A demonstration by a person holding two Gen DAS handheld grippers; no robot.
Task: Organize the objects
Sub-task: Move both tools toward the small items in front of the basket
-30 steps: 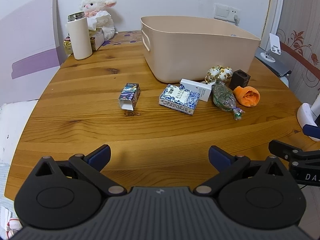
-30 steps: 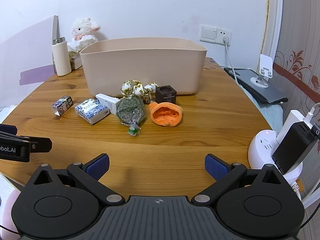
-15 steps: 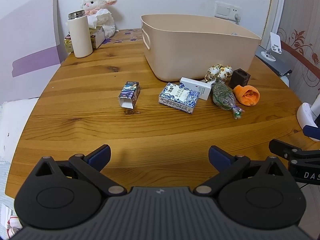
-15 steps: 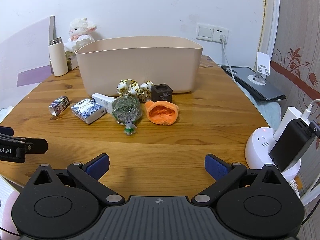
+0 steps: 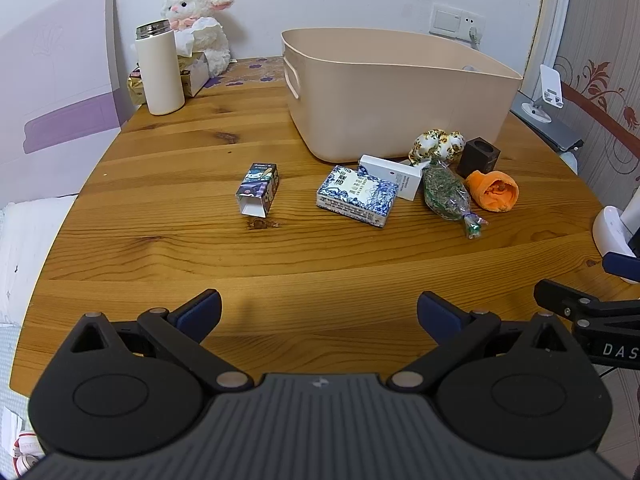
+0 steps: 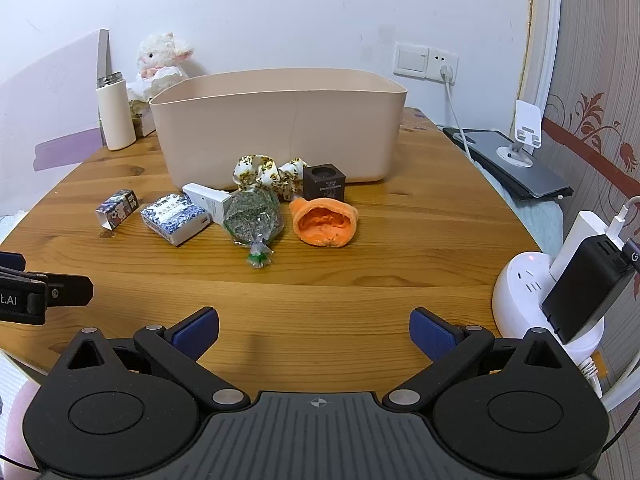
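A beige bin stands on the round wooden table. In front of it lie a small cartoon box, a blue-patterned box, a white box, a bag of dried herbs, a leopard-print scrunchie, a dark cube and an orange cloth. My left gripper and right gripper are open and empty, over the table's near edge.
A white flask, a plush lamb and small boxes stand at the back left. A white power hub with chargers sits at the right edge. A tablet and phone stand lie right of the table.
Both grippers have drawn back and risen slightly; the objects look a little farther off. Nothing on the table has moved.
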